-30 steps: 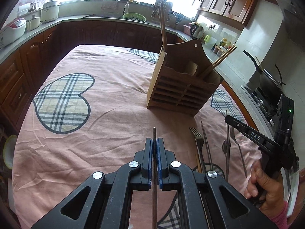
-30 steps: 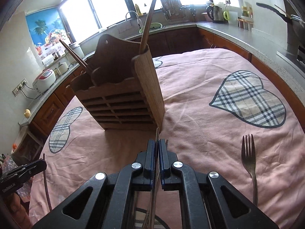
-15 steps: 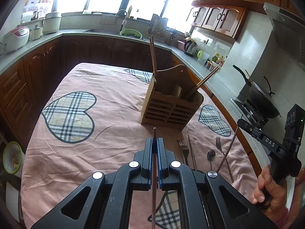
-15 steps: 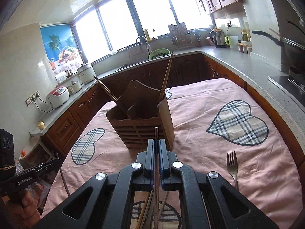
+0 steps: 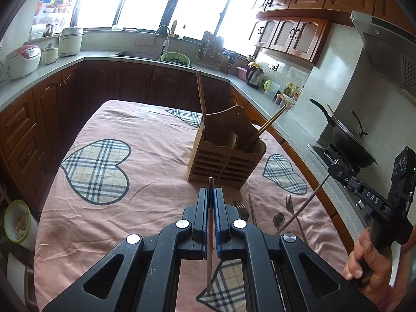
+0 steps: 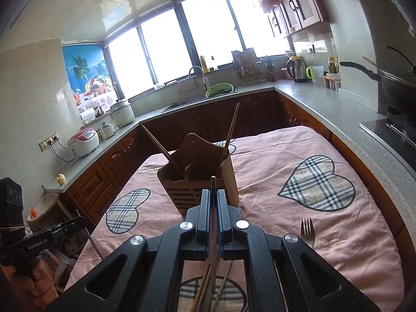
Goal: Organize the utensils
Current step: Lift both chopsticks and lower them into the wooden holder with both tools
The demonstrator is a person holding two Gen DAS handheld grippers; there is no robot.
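The left gripper [image 5: 211, 195] is clenched on a thin brown wooden chopstick [image 5: 210, 236], held above the tabletop with its pink, plaid-heart cloth [image 5: 145, 179]. The right gripper [image 6: 213, 197] is likewise clamped on a second brown chopstick [image 6: 213, 234]. Ahead of both stands the slatted wooden utensil holder [image 5: 226, 161], with chopsticks already leaning inside. Metal forks [image 5: 290, 205] and a metal spoon [image 5: 278, 219] lie on the cloth just before the holder

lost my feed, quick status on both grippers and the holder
Left gripper shut on a chopstick. Right gripper shut on another chopstick. Wooden utensil holder upright ahead, path clear.
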